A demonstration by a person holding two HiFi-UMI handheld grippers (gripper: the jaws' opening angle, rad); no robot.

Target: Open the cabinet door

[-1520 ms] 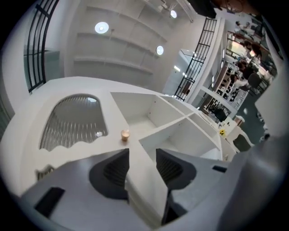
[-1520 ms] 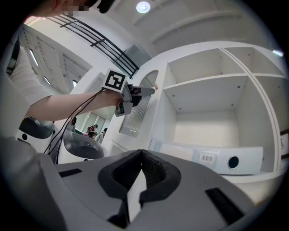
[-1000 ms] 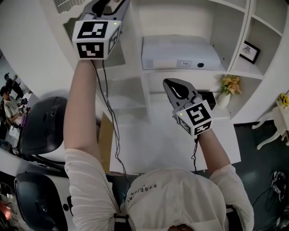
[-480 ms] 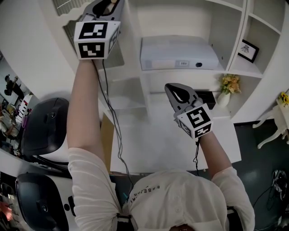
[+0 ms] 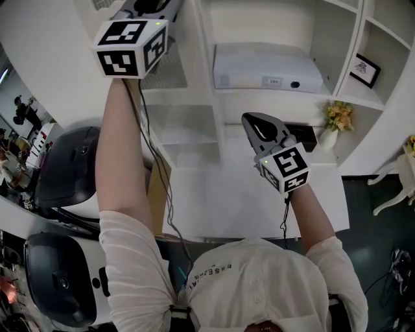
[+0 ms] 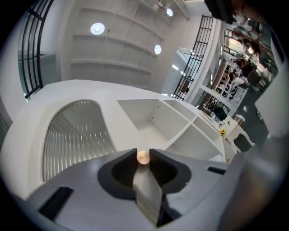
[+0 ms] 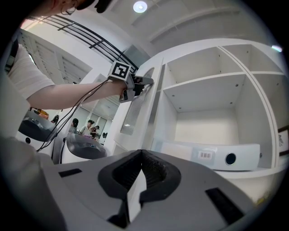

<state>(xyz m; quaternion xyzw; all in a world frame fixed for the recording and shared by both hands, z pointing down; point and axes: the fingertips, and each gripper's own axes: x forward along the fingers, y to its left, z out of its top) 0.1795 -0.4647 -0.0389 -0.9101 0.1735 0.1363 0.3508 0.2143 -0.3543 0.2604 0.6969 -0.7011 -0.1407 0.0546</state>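
Your left gripper (image 6: 143, 152), jaws just closed, pinches the small round knob (image 6: 143, 157) on the cabinet door (image 6: 76, 135), left of the shelves. Your right gripper (image 7: 141, 152) is clenched, empty. The door is probably light, and the smooth knob may slip.

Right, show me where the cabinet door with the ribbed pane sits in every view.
Head view: the cabinet door is at top left, with its ribbed pane showing.
Left gripper view: it fills the left and centre, with the arched pane at lower left.
Right gripper view: it is a tall narrow slab left of centre.
Shared landmark: the open shelves lie to the door's right in all three views.
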